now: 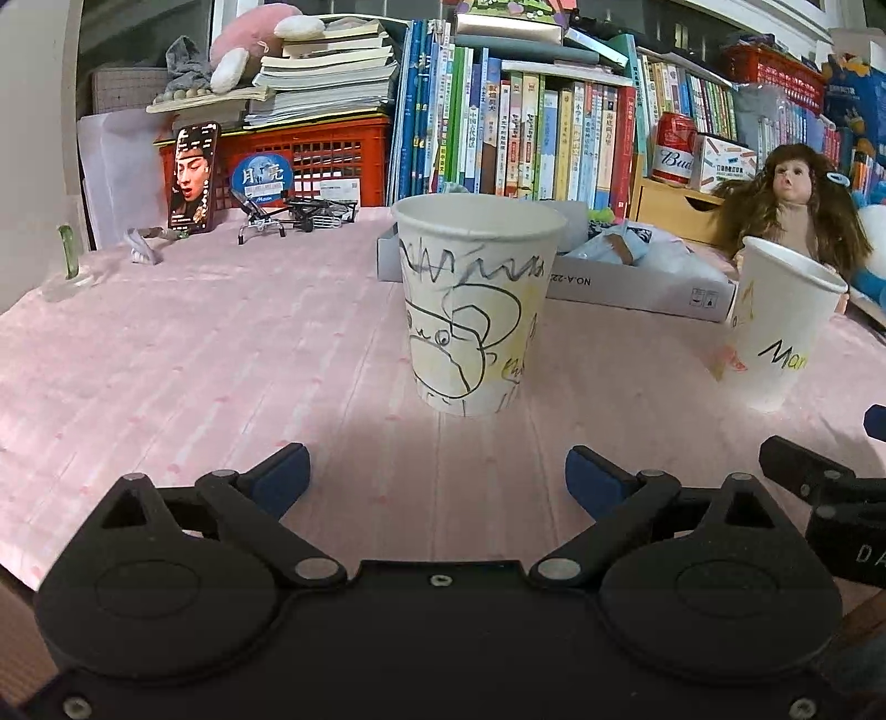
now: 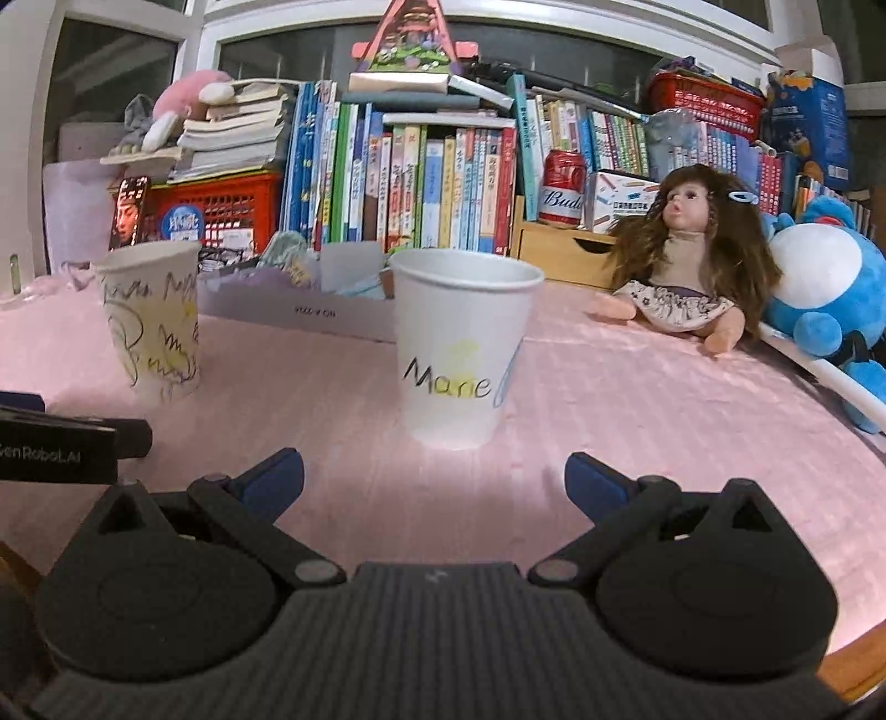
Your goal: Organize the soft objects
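A paper cup scrawled with black and yellow drawings (image 1: 480, 310) stands upright on the pink-covered counter (image 1: 221, 354), straight ahead of the left tongs (image 1: 437, 476) and apart from them. A second paper cup lettered "Marie" (image 2: 462, 346) stands upright just ahead of the right tongs (image 2: 434, 479), also untouched. Both pairs of tongs are spread wide and hold nothing, their blue-tipped fingers (image 1: 282, 473) hovering low over the cloth. The two cups stand side by side, well apart, the drawn one to the left.

Behind them lies a shallow white box (image 1: 637, 285) with crumpled cloth inside; what exactly it holds is hard to make out. To the right a long-haired doll (image 2: 692, 266) sits on the counter, leaning against a blue and white plush toy (image 2: 825, 288) that the frame edge cuts off. A row of books (image 2: 421, 188), a red can (image 2: 563, 188) and a red crate (image 1: 310, 160) line the back. A pink plush (image 1: 249, 39) rests atop the crate's stacked papers, partly hidden.
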Available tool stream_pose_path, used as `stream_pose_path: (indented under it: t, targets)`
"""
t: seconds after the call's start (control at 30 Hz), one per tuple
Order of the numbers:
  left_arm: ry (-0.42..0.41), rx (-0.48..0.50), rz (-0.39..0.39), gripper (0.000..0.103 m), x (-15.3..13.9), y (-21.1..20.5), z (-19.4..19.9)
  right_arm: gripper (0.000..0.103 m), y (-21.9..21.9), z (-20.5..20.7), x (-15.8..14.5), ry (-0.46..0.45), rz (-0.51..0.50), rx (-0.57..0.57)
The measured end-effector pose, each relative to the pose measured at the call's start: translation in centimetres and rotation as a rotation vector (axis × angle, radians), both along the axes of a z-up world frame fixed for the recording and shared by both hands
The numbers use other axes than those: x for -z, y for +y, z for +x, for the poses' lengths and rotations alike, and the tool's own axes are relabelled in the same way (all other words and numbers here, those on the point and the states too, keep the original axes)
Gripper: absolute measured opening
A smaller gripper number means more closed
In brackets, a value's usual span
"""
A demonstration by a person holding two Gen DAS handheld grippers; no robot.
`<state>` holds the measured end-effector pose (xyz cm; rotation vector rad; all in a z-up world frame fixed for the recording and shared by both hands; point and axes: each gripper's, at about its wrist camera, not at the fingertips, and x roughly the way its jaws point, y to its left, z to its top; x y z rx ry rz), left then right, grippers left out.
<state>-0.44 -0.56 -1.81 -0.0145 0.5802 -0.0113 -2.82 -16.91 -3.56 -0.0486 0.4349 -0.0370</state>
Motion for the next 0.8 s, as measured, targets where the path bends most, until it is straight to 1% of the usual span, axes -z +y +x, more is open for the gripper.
stream_pose_path:
  t: [0.2,0.8]
  targets:
    - [-0.003,0.003,0.011,0.102,0.2,-0.11,0.09,0.103,0.22,0.32,0.38,0.031,-0.002,-0.016]
    - [-0.004,0.0,0.024,0.103,0.32,-0.03,0.05,0.103,0.22,0.63,0.68,0.069,0.013,-0.047]
